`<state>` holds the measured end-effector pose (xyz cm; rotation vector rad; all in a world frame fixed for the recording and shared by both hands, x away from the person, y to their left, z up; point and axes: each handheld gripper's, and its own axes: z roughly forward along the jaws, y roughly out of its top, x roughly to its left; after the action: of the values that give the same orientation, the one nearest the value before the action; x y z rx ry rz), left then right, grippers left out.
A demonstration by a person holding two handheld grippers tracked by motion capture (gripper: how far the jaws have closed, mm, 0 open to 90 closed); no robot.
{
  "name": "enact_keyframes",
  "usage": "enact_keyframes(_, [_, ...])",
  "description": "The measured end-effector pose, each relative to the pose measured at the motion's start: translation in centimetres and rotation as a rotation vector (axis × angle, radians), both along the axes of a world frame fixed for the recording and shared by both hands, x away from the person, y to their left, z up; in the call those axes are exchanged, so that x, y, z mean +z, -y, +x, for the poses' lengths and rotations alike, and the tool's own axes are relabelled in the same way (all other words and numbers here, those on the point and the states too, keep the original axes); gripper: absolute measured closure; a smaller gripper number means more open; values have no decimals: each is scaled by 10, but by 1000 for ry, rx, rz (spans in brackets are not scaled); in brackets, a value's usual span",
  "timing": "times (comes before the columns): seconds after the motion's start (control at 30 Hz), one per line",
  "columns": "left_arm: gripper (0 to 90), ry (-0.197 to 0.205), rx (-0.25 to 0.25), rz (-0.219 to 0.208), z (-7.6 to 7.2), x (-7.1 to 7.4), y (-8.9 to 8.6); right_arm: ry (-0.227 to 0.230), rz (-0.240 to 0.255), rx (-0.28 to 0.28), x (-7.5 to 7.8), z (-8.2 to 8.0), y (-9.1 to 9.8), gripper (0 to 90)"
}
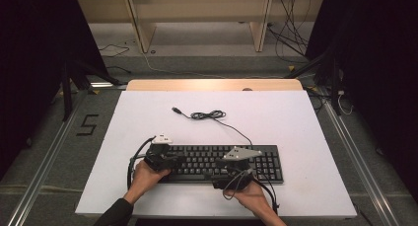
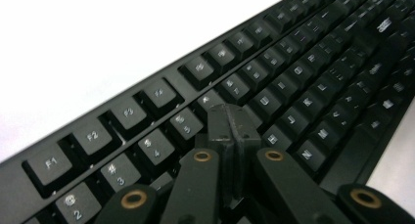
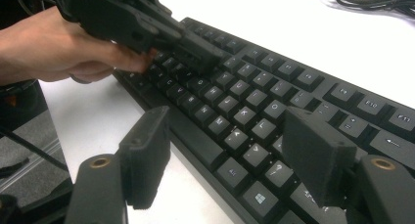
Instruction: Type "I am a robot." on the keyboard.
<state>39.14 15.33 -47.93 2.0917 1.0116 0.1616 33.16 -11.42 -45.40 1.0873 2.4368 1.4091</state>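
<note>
A black keyboard [image 1: 266,164] lies near the front of the white table top [image 1: 296,122]; its cable [image 1: 209,115] runs back in a loose coil to a USB plug [image 1: 175,109]. My left gripper [image 1: 181,162] is over the keyboard's left end. In the left gripper view its jaws [image 2: 230,123] are shut together with nothing between them, tips resting at the keys [image 2: 303,62] below the number row. My right gripper [image 1: 222,175] sits at the keyboard's front edge. In the right gripper view it [image 3: 230,153] stands open, straddling the bottom key rows [image 3: 274,87], and the left gripper [image 3: 147,23] is beyond.
A bare wooden strip [image 1: 212,84] edges the table's far side. Behind it stand a wooden shelf frame [image 1: 143,28] and loose floor cables [image 1: 291,38]. Metal rails [image 1: 44,157] run along the floor on both sides. White surface lies open beyond the keyboard.
</note>
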Motion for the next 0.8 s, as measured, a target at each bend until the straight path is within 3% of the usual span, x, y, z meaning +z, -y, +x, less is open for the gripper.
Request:
enact_keyframes(0.17, [892, -9, 15, -17, 0, -1, 0, 3, 0, 0, 0, -1, 0, 359])
enact_keyframes(0.3, [890, 4, 11, 1, -1, 1, 1, 7, 1, -3, 0, -1, 1, 359])
enact_keyframes(0.4, [881, 9, 16, -24, -2, 3, -1, 7, 4, -5, 1, 0, 2, 359])
enact_keyframes(0.67, [749, 25, 43, -105, -9, 16, -12, 13, 6, -16, 1, 1, 3, 363])
enact_keyframes(0.8, [602, 20, 49, -147, -16, 21, -20, 16, -9, -30, 0, 3, 4, 405])
